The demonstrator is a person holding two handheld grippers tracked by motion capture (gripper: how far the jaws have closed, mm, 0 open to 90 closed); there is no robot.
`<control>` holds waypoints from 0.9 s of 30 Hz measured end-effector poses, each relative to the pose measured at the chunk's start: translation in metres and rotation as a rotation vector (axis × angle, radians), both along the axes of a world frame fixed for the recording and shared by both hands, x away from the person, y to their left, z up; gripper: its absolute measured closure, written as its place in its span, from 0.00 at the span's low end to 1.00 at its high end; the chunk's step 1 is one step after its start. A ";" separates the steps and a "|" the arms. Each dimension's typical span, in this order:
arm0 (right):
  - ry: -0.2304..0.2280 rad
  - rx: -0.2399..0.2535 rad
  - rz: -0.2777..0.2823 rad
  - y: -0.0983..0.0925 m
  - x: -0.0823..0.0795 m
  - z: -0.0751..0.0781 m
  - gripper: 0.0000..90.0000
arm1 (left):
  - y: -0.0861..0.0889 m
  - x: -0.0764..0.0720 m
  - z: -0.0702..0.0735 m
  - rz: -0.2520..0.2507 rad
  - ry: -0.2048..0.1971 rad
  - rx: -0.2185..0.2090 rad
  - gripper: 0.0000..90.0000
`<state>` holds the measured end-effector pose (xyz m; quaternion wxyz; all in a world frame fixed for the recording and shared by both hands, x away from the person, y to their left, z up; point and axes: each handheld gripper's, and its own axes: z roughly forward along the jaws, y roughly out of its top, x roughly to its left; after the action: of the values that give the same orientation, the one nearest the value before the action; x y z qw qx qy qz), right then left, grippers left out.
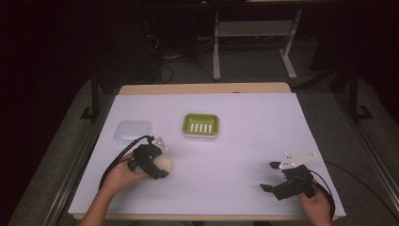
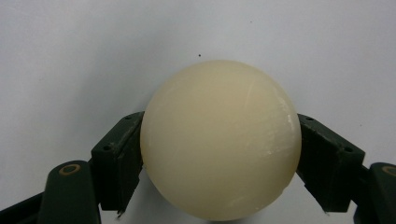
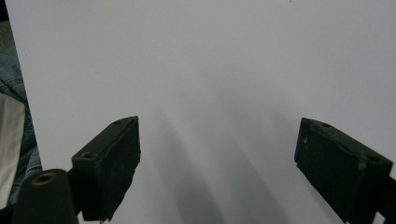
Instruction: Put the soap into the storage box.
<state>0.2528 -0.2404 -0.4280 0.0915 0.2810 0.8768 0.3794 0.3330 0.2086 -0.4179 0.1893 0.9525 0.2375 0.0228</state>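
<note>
1. The smooth cream-coloured rounded soap bar [image 2: 219,140] sits between the two black jaws of the left gripper [image 2: 219,158], which press on its left and right flanks; the gripper is clenched on it. In the high view the soap [image 1: 164,163] is at the near left of the white-covered desk [image 1: 244,155], just beside the person's left hand [image 1: 121,175].

2. The relation that matters: the green rectangular plastic soap dish with a white slotted insert [image 1: 201,125] lies farther from the person and to the right of the held soap, with bare desk between them. Its long axis runs left to right across the desk.

3. The left gripper [image 1: 155,162] is clearly the nearer one to the dish. The right gripper [image 1: 270,176] hovers at the near right, well apart from the dish, its jaws spread wide and holding nothing, as its own view [image 3: 217,172] confirms.

4. A clear lidded plastic box [image 1: 132,130] rests just beyond the left gripper, left of the dish; I judge a carry forward and rightward would pass beside it, not over it.

5. Whether the soap rests on the desk or is lifted clear, I cannot tell.
</note>
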 end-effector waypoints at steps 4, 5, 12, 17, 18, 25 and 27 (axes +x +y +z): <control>0.000 0.002 0.000 0.000 0.000 0.000 0.15 | -0.001 0.001 0.002 0.000 -0.003 -0.017 0.26; -0.001 0.005 -0.001 0.000 0.000 0.000 0.15 | -0.001 0.001 0.003 -0.001 -0.002 -0.016 0.26; -0.001 0.008 0.000 0.000 -0.001 0.001 0.15 | -0.001 0.002 0.009 -0.001 -0.005 -0.017 0.26; 0.004 0.012 -0.004 0.001 0.000 0.000 0.15 | -0.002 0.005 0.012 -0.005 -0.003 -0.026 0.26; 0.005 0.013 -0.004 0.001 0.000 0.001 0.15 | -0.002 0.006 0.012 -0.006 -0.004 -0.028 0.26; 0.000 0.019 -0.002 0.000 0.000 0.001 0.15 | -0.004 0.015 0.019 -0.006 0.004 -0.046 0.26; -0.002 0.017 -0.001 0.000 0.000 0.001 0.15 | -0.006 0.016 0.022 -0.008 0.002 -0.050 0.26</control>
<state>0.2530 -0.2407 -0.4271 0.0901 0.2819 0.8733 0.3871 0.3489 0.2025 -0.3962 0.2128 0.9484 0.2346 0.0150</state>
